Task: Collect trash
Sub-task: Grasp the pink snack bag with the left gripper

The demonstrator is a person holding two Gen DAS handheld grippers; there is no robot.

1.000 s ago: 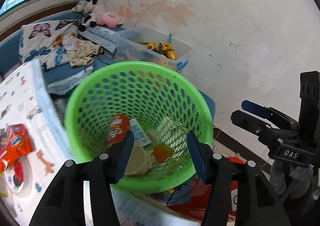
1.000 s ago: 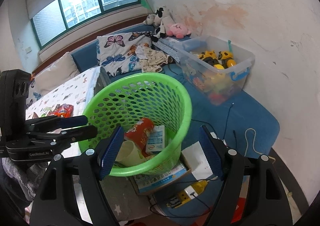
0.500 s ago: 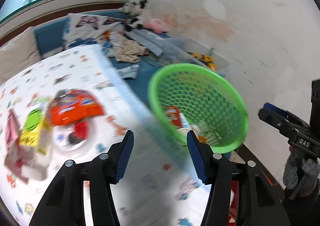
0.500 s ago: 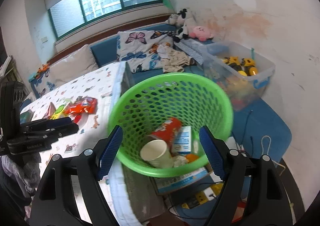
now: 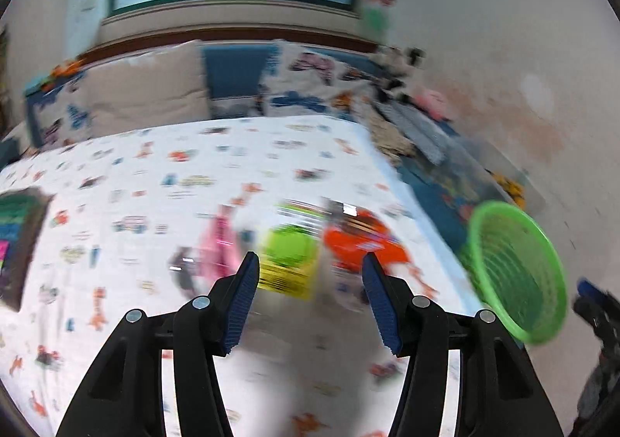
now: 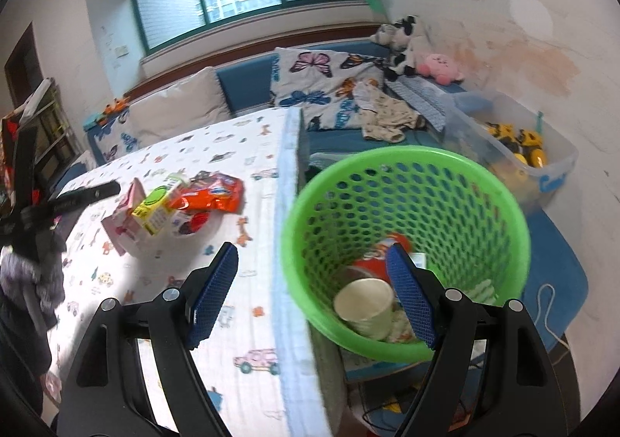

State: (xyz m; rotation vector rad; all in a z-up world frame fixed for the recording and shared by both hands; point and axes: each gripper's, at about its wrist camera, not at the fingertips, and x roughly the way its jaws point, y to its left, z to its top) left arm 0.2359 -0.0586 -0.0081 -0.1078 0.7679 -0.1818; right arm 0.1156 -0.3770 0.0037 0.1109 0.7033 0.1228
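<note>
A green perforated basket (image 6: 407,204) stands beside the table and holds a paper cup (image 6: 364,307) and a red packet (image 6: 381,255). It also shows in the left wrist view (image 5: 515,274). On the patterned tablecloth (image 6: 217,282) lie a yellow-green carton (image 6: 155,208), an orange snack bag (image 6: 211,196) and a pink carton (image 6: 126,214). In the blurred left wrist view the yellow-green carton (image 5: 288,262), orange bag (image 5: 362,243) and pink carton (image 5: 219,247) lie just ahead of my left gripper (image 5: 308,305), which is open and empty. My right gripper (image 6: 314,297) is open and empty over the table's edge by the basket.
A clear toy bin (image 6: 515,150) stands by the wall. Cushions, clothes and plush toys (image 6: 438,65) lie on the blue bench. A dark box (image 5: 19,243) lies at the table's left. Cables and a printed box (image 6: 372,367) lie under the basket.
My left gripper has swung left from above the basket to the trash on the table. My right gripper has shifted left so the table is now in view. Both stay open.
</note>
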